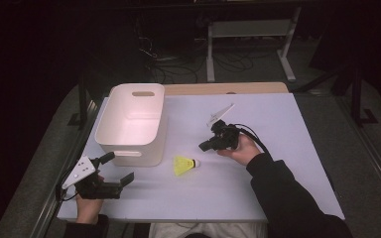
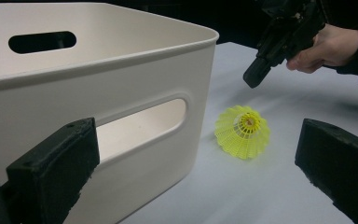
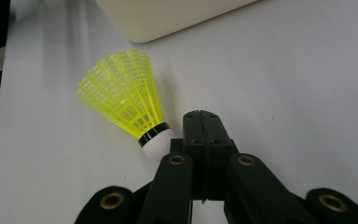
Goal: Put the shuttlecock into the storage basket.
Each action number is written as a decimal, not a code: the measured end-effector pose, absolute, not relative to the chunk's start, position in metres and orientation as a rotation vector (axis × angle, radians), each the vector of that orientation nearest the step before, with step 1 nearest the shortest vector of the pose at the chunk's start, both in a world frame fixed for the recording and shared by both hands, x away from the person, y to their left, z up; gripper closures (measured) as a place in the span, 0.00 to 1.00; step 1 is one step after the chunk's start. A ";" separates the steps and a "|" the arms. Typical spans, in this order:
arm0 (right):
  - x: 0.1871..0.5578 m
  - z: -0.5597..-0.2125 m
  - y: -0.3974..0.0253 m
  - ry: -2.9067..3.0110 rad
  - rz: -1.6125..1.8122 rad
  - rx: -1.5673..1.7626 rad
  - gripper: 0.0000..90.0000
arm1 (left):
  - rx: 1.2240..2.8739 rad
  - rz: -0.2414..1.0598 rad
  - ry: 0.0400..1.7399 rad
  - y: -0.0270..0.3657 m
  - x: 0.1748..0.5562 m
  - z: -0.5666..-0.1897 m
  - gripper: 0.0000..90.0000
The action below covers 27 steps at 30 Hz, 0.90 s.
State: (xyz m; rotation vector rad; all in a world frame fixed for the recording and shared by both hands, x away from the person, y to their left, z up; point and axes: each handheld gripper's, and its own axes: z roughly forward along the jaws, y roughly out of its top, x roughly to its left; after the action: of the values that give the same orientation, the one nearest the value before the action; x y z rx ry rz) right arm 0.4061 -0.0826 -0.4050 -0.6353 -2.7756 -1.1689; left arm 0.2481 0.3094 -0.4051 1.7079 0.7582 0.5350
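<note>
Yellow shuttlecock (image 1: 185, 165) lying beside white bin (image 1: 149, 131), right gripper (image 3: 203, 122) fingers pressed together

left claw (image 1: 119, 169) agape, right claw (image 1: 205, 146) closed

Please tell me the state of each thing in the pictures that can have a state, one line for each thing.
White plastic bin: upright on the table, empty.
Yellow plastic shuttlecock with white cork: lying on its side on the table, outside the bin, held by nothing.
Left gripper: open, holding nothing, near the bin.
Right gripper: shut, holding nothing, tips just beside the shuttlecock's cork.
</note>
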 end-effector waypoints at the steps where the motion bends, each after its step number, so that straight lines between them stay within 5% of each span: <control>1: 0.404 -0.405 -0.083 -2.777 -1.168 -0.626 0.99 | 1.708 0.535 0.758 0.309 0.248 -0.405 0.00; 27: 0.370 -0.419 -0.073 -2.756 -1.122 -0.490 0.99 | 1.708 0.534 0.758 0.309 0.248 -0.405 0.00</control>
State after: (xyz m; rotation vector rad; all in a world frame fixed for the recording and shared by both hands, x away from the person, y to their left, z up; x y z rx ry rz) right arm 0.3702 -0.0727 -0.4192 -0.4899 -2.7564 -1.1221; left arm 0.2481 0.3094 -0.4052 1.7081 0.7582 0.5342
